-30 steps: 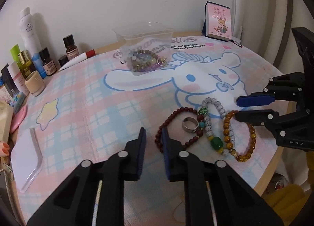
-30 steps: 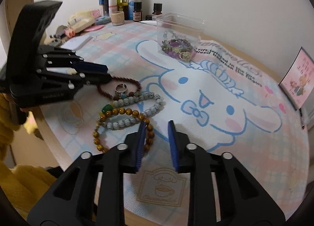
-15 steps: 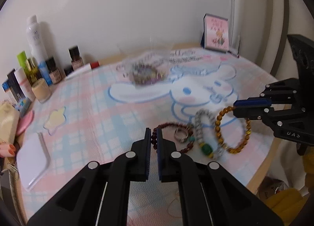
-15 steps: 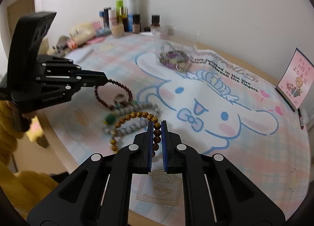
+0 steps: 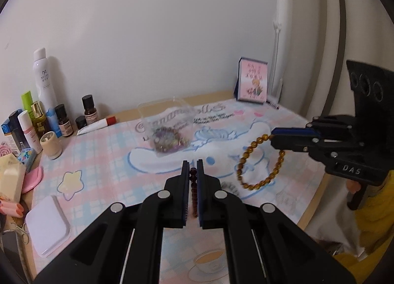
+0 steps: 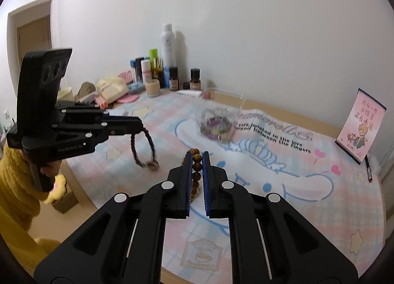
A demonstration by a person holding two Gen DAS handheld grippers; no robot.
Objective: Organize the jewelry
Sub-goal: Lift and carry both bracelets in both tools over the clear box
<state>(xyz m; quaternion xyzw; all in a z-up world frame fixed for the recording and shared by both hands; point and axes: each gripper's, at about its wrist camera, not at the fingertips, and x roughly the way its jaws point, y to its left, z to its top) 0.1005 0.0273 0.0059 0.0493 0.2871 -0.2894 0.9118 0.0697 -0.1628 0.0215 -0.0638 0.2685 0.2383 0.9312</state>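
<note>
My left gripper (image 5: 193, 164) is shut on a dark red bead bracelet (image 5: 193, 185), which hangs from it above the mat in the right wrist view (image 6: 144, 147). My right gripper (image 6: 197, 157) is shut on an amber bead bracelet (image 6: 196, 173), which dangles as a loop in the left wrist view (image 5: 261, 163). Both are lifted off the table. A clear plastic box (image 5: 167, 128) holding several bead bracelets stands on the mat further back and also shows in the right wrist view (image 6: 218, 121). A grey-white bead bracelet (image 5: 230, 186) lies on the mat below the amber loop.
A cartoon-print mat (image 5: 103, 160) covers the table. Bottles and cosmetics (image 5: 46, 111) line the back left. A white lid (image 5: 46, 225) lies at the left. A small pink picture stand (image 5: 252, 84) is at the back right. The table edge (image 6: 81, 190) is near.
Both grippers have risen from the table, each lifting its bracelet clear of the mat. One second ago both were open above the jewelry; they closed half a second ago.
</note>
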